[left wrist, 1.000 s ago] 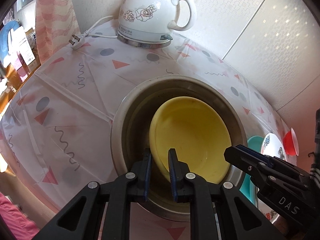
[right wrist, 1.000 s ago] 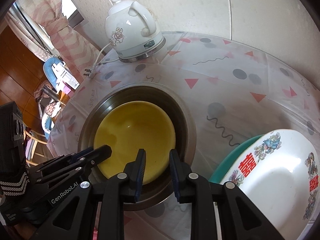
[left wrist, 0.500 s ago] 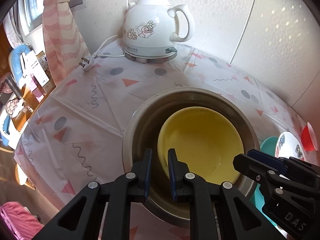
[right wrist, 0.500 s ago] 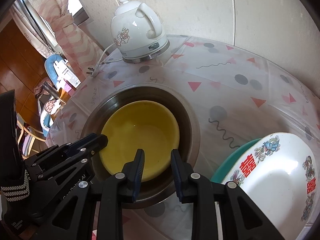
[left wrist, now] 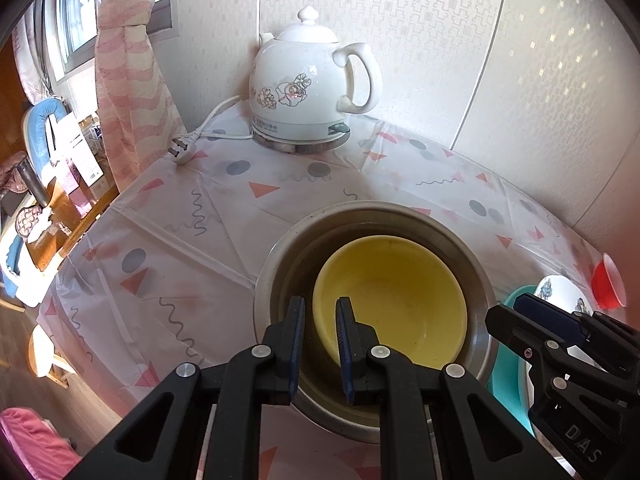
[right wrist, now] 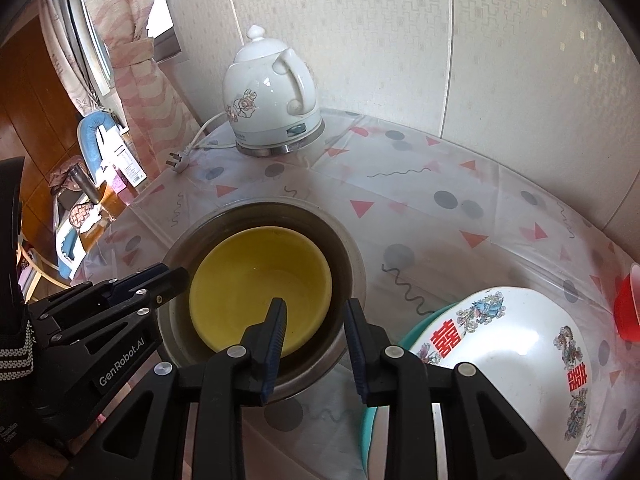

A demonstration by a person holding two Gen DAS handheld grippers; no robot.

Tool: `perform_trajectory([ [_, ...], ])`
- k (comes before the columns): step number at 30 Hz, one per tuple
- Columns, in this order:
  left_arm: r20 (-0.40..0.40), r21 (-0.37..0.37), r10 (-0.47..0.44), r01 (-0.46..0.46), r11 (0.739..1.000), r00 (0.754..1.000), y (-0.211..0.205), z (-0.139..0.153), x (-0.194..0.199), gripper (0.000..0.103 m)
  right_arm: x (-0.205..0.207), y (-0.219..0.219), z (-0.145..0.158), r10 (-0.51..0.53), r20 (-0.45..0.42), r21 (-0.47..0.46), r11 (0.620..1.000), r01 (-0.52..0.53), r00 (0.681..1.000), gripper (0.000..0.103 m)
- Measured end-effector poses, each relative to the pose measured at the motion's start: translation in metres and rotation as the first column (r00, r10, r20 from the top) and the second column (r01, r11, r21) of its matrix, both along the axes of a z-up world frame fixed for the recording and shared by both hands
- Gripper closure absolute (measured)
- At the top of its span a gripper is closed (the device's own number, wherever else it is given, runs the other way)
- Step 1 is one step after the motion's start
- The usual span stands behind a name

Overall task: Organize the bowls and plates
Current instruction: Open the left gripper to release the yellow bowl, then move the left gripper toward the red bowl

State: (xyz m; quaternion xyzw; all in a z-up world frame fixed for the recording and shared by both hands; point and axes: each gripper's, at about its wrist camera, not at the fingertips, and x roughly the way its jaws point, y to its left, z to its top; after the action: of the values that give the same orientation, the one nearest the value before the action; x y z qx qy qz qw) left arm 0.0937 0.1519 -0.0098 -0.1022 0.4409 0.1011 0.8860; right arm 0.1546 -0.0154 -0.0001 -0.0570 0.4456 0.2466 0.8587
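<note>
yellow plastic bowl (left wrist: 394, 300): sits nested inside the round stainless-steel basin (left wrist: 272, 276), shifted toward the basin's side nearest the grippers, upright, nothing in it.
steel basin: on the table, on a translucent tablecloth with pink triangles and grey dots (left wrist: 168, 240).
left gripper (left wrist: 319, 312): above the basin's near rim, tips over the yellow bowl's edge; jaws a narrow gap apart, nothing between them, touching nothing I can see.
right gripper (right wrist: 315, 312): above the basin's near rim on the other side; jaws spread wider than the left's, empty. One finger (right wrist: 276, 328) overlaps the yellow bowl's rim in view, contact can't be told.
white enamel bowl with red characters and floral print (right wrist: 504, 352): right of the basin, stacked in a teal bowl (right wrist: 420, 328), only the teal rim shows.
small red plastic cup (right wrist: 626, 308): far right edge of the table, beyond the white bowl, apart from it.
white ceramic electric kettle with flower decal (left wrist: 308, 84): on its base at the back of the table by the wall, well apart from the basin.
white power plug (left wrist: 180, 150): lying loose on the cloth left of the kettle, cord running back to the base.
pink-and-white striped curtain (left wrist: 128, 80): hanging left of the kettle, at the window.
</note>
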Motion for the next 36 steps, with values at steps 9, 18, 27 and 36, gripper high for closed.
perform_trajectory([
  [9, 0.017, 0.017, -0.021, 0.021, 1.000, 1.000, -0.011, 0.007, -0.002, 0.087, -0.006, -0.014, 0.014, -0.070, 0.083, -0.018, 0.997, 0.072, 0.994, 0.073],
  [18, 0.026, 0.021, -0.050, 0.050, 0.999, 0.998, -0.024, 0.014, 0.000, 0.087, -0.012, -0.030, 0.031, -0.136, 0.185, -0.069, 0.986, 0.151, 0.973, 0.073],
  [27, 0.030, 0.042, -0.082, 0.081, 0.996, 0.996, -0.038, 0.019, 0.004, 0.087, -0.015, -0.043, 0.038, -0.165, 0.225, -0.067, 0.981, 0.185, 0.960, 0.072],
  [36, 0.034, 0.061, -0.138, 0.135, 0.989, 0.990, -0.063, 0.028, 0.016, 0.087, -0.009, -0.068, 0.037, -0.227, 0.226, -0.057, 0.968, 0.245, 0.947, 0.072],
])
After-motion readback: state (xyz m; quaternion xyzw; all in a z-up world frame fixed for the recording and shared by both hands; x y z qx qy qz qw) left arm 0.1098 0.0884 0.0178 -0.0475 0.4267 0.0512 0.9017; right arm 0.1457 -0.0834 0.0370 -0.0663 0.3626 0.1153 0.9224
